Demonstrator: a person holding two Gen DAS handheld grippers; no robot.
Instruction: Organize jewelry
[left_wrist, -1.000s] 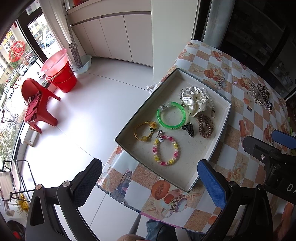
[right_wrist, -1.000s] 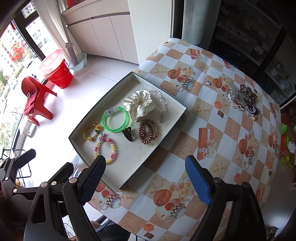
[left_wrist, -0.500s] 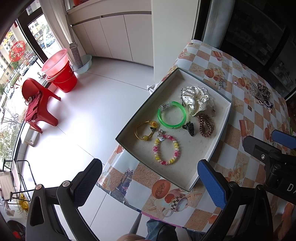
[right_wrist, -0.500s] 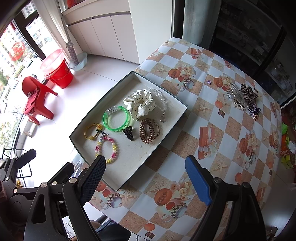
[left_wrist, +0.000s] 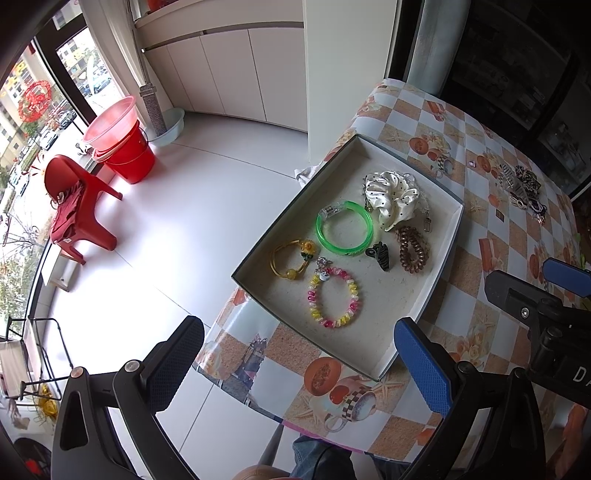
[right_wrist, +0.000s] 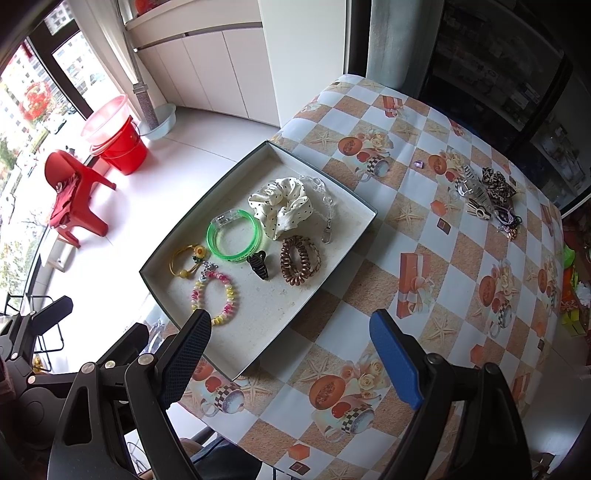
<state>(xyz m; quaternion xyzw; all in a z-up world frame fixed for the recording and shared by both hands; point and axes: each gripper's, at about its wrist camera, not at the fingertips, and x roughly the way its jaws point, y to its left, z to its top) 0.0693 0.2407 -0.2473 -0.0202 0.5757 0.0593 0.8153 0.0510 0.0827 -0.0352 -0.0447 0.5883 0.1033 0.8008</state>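
A shallow grey tray (left_wrist: 448, 254) (right_wrist: 354, 230) lies at the table's left edge. In it are a white dotted scrunchie (left_wrist: 391, 203) (right_wrist: 282, 206), a green bangle (left_wrist: 344, 228) (right_wrist: 233, 236), a yellow flower hair tie (left_wrist: 291, 256) (right_wrist: 186, 258), a pink and yellow bead bracelet (left_wrist: 334, 297) (right_wrist: 214, 295), a black claw clip (left_wrist: 379, 254) (right_wrist: 258, 264) and a brown coil tie (left_wrist: 413, 249) (right_wrist: 299, 260). A pile of loose jewelry (left_wrist: 521, 184) (right_wrist: 487, 199) lies far right on the table. My left gripper (left_wrist: 299, 363) and right gripper (right_wrist: 291, 360) are open and empty, held above the tray's near side.
The table has a checked orange and white cloth (right_wrist: 443, 280). A small purple bead (right_wrist: 418, 163) lies on it beyond the tray. On the floor to the left are a red stool (left_wrist: 74, 210) and a red bucket (left_wrist: 125, 147). White cabinets (left_wrist: 229, 70) line the wall.
Both views have shifted slightly, with the tray sitting a little further right and lower in frame. Nothing on the table moved and both grippers stay open.
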